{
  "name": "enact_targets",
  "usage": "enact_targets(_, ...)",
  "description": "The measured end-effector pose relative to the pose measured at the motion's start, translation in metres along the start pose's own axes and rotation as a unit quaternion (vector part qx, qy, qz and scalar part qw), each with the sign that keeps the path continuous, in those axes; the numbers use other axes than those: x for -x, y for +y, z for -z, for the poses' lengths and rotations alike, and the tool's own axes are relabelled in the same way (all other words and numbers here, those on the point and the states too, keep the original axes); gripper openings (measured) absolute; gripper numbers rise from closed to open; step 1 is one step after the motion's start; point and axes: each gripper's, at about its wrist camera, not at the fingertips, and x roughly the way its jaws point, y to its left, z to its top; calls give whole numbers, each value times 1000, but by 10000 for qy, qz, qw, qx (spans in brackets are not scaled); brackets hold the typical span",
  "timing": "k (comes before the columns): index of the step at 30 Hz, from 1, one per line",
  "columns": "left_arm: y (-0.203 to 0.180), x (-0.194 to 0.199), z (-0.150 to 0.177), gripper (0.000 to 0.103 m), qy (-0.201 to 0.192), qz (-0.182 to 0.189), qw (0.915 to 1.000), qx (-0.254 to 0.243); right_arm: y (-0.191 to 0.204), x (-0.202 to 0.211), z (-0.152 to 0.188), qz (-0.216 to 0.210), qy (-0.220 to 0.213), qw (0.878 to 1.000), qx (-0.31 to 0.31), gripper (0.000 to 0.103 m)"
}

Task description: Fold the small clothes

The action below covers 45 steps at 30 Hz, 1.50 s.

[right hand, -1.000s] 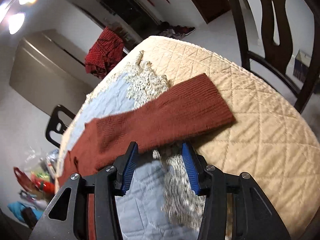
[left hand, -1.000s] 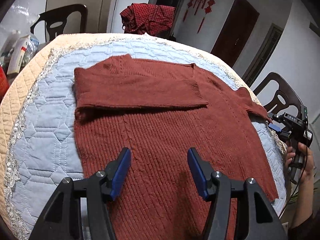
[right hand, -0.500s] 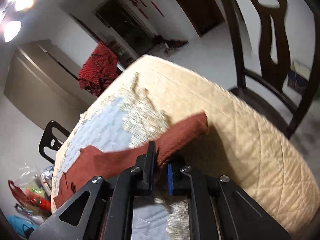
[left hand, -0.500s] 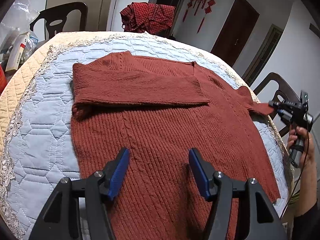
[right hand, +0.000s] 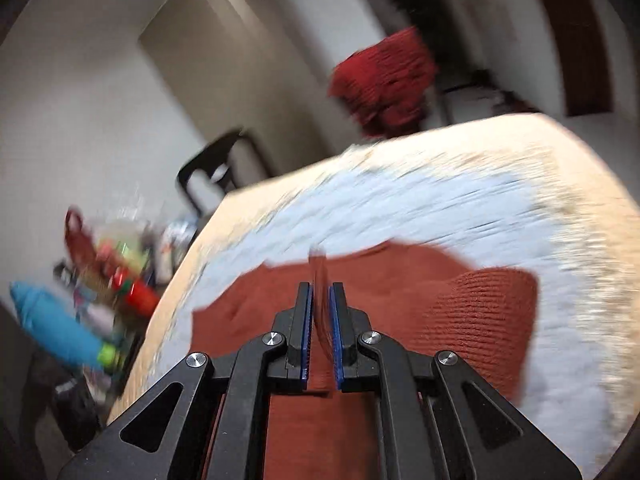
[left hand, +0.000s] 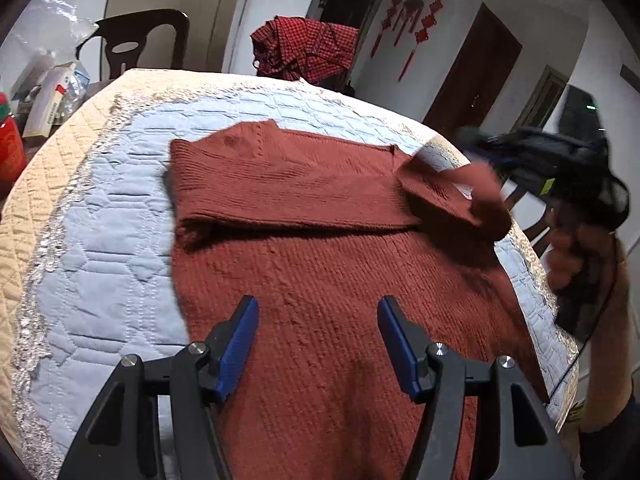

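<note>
Sweater [left hand: 328, 280], rust-red ribbed knit, lies flat on quilted blue pad [left hand: 100, 248], one sleeve folded across chest. No readable writing. Left gripper [left hand: 316, 332] hovers over hem, blue pads [left hand: 236, 348] spread apart, holding nothing. Right gripper [right hand: 320, 320] clamped on other sleeve [right hand: 480, 312], lifted over body; jaws just closed on it.

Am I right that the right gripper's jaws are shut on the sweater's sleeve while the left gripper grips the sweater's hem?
Not quite: the left gripper grips nothing. The left wrist view shows its jaws open above the sweater. The rest holds: the right gripper has its jaws shut on the sleeve, as the right wrist view shows.
</note>
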Motion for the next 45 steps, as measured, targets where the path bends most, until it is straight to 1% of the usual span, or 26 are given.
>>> enact_targets(2,4,4,0,64,-25,-38,10000,43,13,-29,9,-167,314,9993,65,9)
enact_targets(4,9,7,-1,64,-46,-53,9999,82,21,-57,19,-230,688,9973,140,9)
enact_targets(6,11,10,-4,64,-69,-56,9999,88,25,-75,31,-336,1062,9937,106,9)
enact_targets(7,12,11,-6,64,-78,-43,9999,79,27,-77,36,-384,1180,9922,118,9)
enact_targets(8,12,11,-8,64,-84,-12,9999,62,28,-76,39,-394,1203,9918,173,9)
enact_targets(10,9,10,-17,64,-96,98,9999,-10,28,-59,39,-418,1038,9933,302,18)
enact_targets(12,4,5,-28,64,-105,243,9996,-113,17,-33,37,-404,828,9954,264,21)
enact_targets(14,-5,-4,-43,64,-97,426,9988,-237,6,-16,38,-240,694,9971,203,21)
enact_targets(15,-10,-9,-50,64,-86,501,9983,-295,-3,-6,41,-66,649,9977,188,21)
enact_targets(18,-25,-30,-70,64,-15,774,9961,-427,-19,6,52,358,725,9966,178,21)
enact_targets(20,-35,-47,-82,64,113,930,9944,-488,-32,10,62,580,821,9949,115,21)
enact_targets(22,-47,-69,-90,64,294,1002,9927,-596,-44,14,70,679,868,9939,-9,21)
enact_targets(25,-64,-100,-97,64,615,968,9904,-766,-60,22,75,748,857,9933,-212,21)
enact_targets(27,-74,-115,-96,63,782,928,9886,-893,-64,25,76,720,821,9936,-284,21)
enact_targets(29,-84,-127,-95,51,890,896,9861,-1081,-66,27,77,687,810,9939,-299,21)
enact_targets(30,-88,-132,-95,49,905,840,9856,-1157,-66,27,77,683,822,9938,-299,21)
enact_targets(31,-92,-134,-96,44,907,806,9849,-1233,-67,26,77,679,837,9937,-301,21)
enact_targets(32,-94,-135,-96,34,908,792,9843,-1293,-68,26,78,672,844,9937,-307,21)
enact_targets(33,-96,-136,-97,28,900,750,9841,-1333,-68,25,78,660,844,9937,-317,21)
enact_targets(34,-97,-137,-98,16,890,712,9840,-1367,-69,24,78,649,842,9938,-330,21)
enact_targets(35,-97,-137,-99,9,879,724,9840,-1371,-69,24,77,640,836,9939,-339,21)
enact_targets(37,-97,-131,-102,8,787,756,9846,-1365,-69,23,77,617,817,9941,-349,21)
enact_targets(39,-94,-120,-104,8,541,746,9866,-1347,-69,22,76,609,798,9943,-366,21)
enact_targets(41,-86,-105,-106,8,262,800,9898,-1149,-71,23,76,621,772,9943,-403,21)
enact_targets(43,-72,-89,-104,8,-4,779,9930,-893,-72,23,75,652,738,9941,-445,21)
enact_targets(45,-59,-81,-99,8,-109,728,9952,-653,-74,24,75,657,710,9942,-468,21)
